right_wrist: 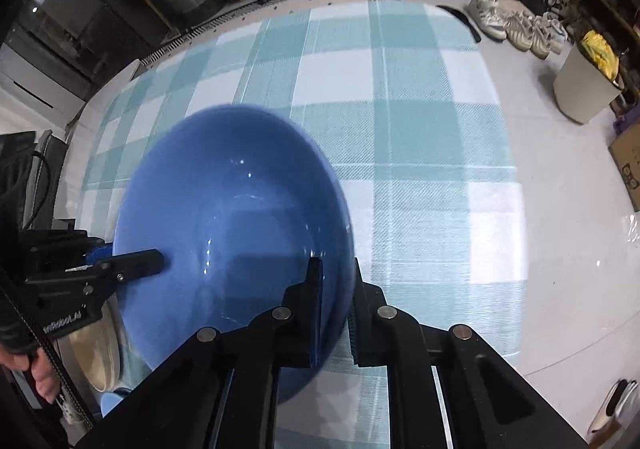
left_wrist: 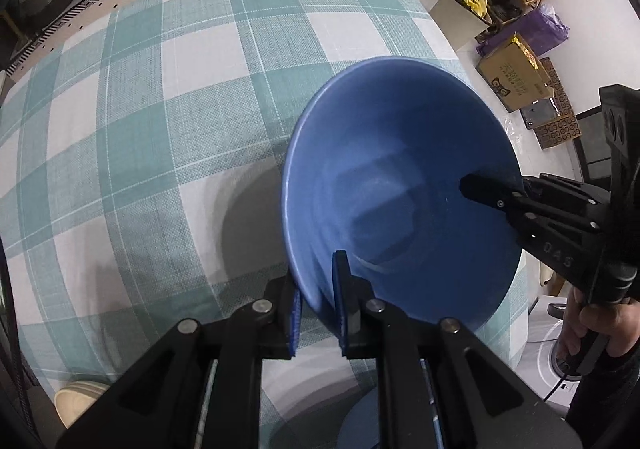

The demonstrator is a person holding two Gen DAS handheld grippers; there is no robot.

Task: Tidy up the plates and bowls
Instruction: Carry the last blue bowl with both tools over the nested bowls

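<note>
A large blue bowl (left_wrist: pixel 400 185) is held tilted above the teal-and-white checked tablecloth (left_wrist: pixel 160 109). My left gripper (left_wrist: pixel 318 309) is shut on its near rim, one finger inside and one outside. My right gripper (right_wrist: pixel 334 301) is shut on the opposite rim and shows in the left wrist view (left_wrist: pixel 492 193) at the right. The bowl (right_wrist: pixel 232 229) fills the left of the right wrist view, where the left gripper (right_wrist: pixel 136 261) reaches in from the left. A second blue dish (left_wrist: pixel 360 425) lies below the left gripper. A cream dish (left_wrist: pixel 76 401) sits at the lower left.
The tablecloth (right_wrist: pixel 420 129) covers a round table with floor beyond its right edge. A cream dish (right_wrist: pixel 96 349) lies under the bowl at the left. Shoes (right_wrist: pixel 520 29), a bin (right_wrist: pixel 584 85) and a cardboard box (left_wrist: pixel 512 77) stand on the floor.
</note>
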